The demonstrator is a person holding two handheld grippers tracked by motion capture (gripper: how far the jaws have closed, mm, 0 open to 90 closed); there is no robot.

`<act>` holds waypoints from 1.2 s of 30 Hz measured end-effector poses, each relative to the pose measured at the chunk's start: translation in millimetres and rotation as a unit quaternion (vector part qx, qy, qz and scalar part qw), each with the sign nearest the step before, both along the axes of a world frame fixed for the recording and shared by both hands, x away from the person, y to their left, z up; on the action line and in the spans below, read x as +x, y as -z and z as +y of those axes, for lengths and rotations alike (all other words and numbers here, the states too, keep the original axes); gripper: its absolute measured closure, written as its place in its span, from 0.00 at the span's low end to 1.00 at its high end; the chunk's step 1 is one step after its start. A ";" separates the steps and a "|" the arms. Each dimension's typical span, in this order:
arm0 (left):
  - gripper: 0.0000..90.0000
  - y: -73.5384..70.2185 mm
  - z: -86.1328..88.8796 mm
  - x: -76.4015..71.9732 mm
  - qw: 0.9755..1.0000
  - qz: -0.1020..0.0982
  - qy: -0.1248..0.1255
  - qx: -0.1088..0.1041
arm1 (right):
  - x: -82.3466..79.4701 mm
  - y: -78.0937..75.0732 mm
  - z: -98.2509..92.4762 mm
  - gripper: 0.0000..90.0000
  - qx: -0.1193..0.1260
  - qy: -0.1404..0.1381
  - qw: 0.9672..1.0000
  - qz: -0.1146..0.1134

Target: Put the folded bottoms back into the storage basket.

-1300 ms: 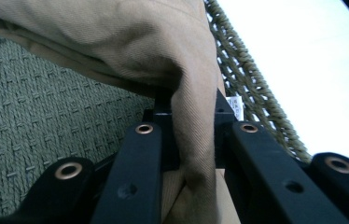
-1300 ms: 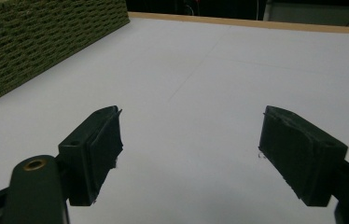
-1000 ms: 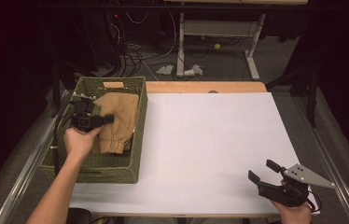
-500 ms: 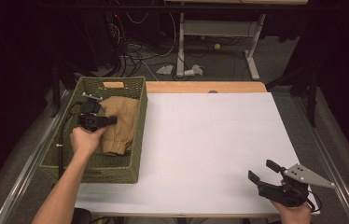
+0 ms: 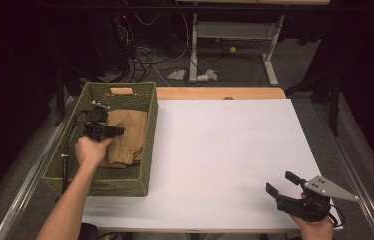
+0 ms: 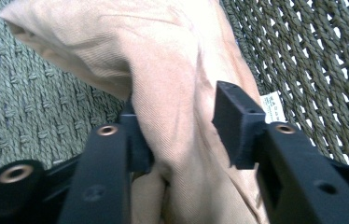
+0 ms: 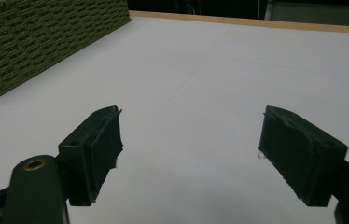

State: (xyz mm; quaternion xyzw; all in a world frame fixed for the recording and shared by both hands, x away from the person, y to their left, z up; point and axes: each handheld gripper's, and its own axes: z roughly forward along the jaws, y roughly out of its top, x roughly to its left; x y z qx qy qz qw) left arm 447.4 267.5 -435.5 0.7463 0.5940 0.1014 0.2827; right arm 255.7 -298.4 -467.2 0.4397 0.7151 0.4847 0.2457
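We have the left gripper (image 5: 106,131) down inside the green woven basket (image 5: 147,150) at the table's left, jaws part open and straddling a raised fold of the tan cloth (image 5: 127,137); in the left gripper view the left gripper (image 6: 182,126) has one pad touching the fabric on one side while the other pad stands just off it, so nothing is clamped yet. The right gripper (image 5: 287,187) rests low at the near right corner of the white table (image 5: 225,150), jaws wide apart and empty, same in the right gripper view (image 7: 189,154), well apart from the basket. Risks, as we judge them: closing on just this thin ridge could pinch only one layer, so the cloth unfolds and drags instead of lifting in a bundle; fabric could snag on the basket wall, since the weave sits close beside the fold; and a light basket may slide or tip if pulled, with the other hand far off and not bracing it. The cloth lies bunched along the basket's right side, long axis running near-to-far along the basket, the far end toward the handle cutout. A small white label (image 6: 274,106) shows at its edge. Which end is waist or hem, we cannot tell.
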 end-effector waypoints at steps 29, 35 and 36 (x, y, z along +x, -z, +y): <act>0.39 -30.8 7.5 -33.1 0.997 -0.074 0.019 -0.008 | -0.4 -0.1 0.0 0.24 0.000 0.001 1.000 -0.002; 0.39 -35.5 5.2 -41.3 0.995 -0.093 0.032 -0.005 | -0.3 -0.1 0.0 0.24 0.000 0.001 1.000 -0.002; 0.39 -35.5 5.2 -41.3 0.995 -0.093 0.032 -0.005 | -0.3 -0.1 0.0 0.24 0.000 0.001 1.000 -0.002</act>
